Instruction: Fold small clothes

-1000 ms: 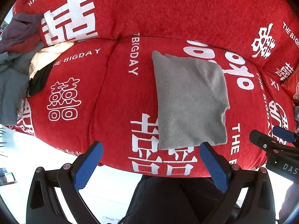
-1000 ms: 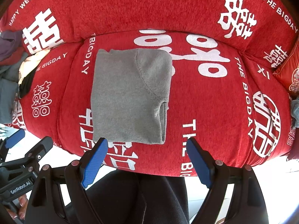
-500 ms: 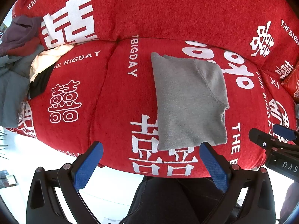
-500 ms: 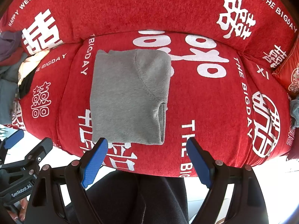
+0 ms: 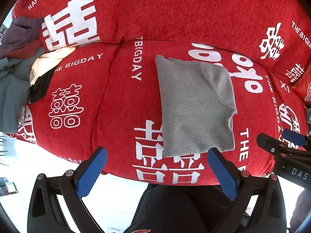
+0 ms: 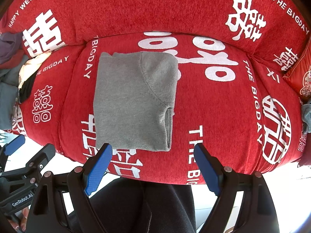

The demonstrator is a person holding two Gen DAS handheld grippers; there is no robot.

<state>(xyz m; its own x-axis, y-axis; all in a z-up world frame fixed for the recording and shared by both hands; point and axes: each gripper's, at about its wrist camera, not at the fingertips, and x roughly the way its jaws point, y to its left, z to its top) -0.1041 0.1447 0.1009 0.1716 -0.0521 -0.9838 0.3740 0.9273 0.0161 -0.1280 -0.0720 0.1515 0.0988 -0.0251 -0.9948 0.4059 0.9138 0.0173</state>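
A grey fleece garment point(image 5: 196, 106) point(image 6: 134, 101) lies folded into a rectangle on the red sofa seat point(image 5: 120, 104) point(image 6: 217, 104), flat, with a curved seam across its right half. My left gripper point(image 5: 155, 155) is open, held just before the sofa's front edge below the garment's near hem, touching nothing. My right gripper point(image 6: 153, 151) is open as well, its left fingertip point(image 6: 103, 155) overlapping the garment's near left corner in the view; nothing sits between the jaws. Each gripper shows at the edge of the other's view: the right gripper point(image 5: 287, 141), the left gripper point(image 6: 21, 151).
A pile of loose clothes point(image 5: 21, 66) point(image 6: 11, 73) in purple, grey, cream and black sits at the sofa's left end. A red cushion point(image 6: 303, 77) and a grey cloth point(image 6: 307, 114) are at the right end. The person's dark-trousered legs point(image 5: 180, 209) are below the seat edge.
Both views have drifted slightly, so the garment and sofa appear shifted a little. The garment lies as before and both grippers remain open.
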